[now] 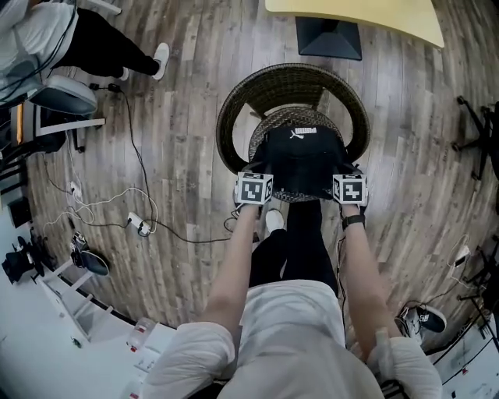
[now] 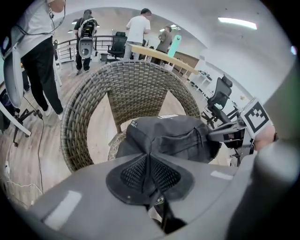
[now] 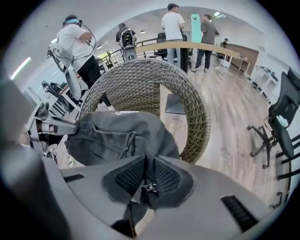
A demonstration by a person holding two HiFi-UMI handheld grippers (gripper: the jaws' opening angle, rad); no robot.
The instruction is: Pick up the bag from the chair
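A black bag [image 1: 299, 160] with a white logo hangs just above the seat of a round wicker chair [image 1: 290, 86]. My left gripper [image 1: 254, 189] is shut on the bag's left edge, and my right gripper [image 1: 349, 189] is shut on its right edge. In the left gripper view the pads [image 2: 132, 174] pinch black fabric of the bag [image 2: 171, 137], with the chair's back [image 2: 133, 86] behind. In the right gripper view the pads [image 3: 129, 178] clamp fabric next to a zipper pull [image 3: 150, 188], and the bag [image 3: 119, 133] sags between both grippers.
Cables [image 1: 132, 210] trail over the wooden floor left of the chair. A yellow table [image 1: 366, 14] and a dark base [image 1: 329, 37] stand beyond it. People stand at a distant counter [image 2: 154, 54]. An office chair [image 3: 276, 126] is at the right.
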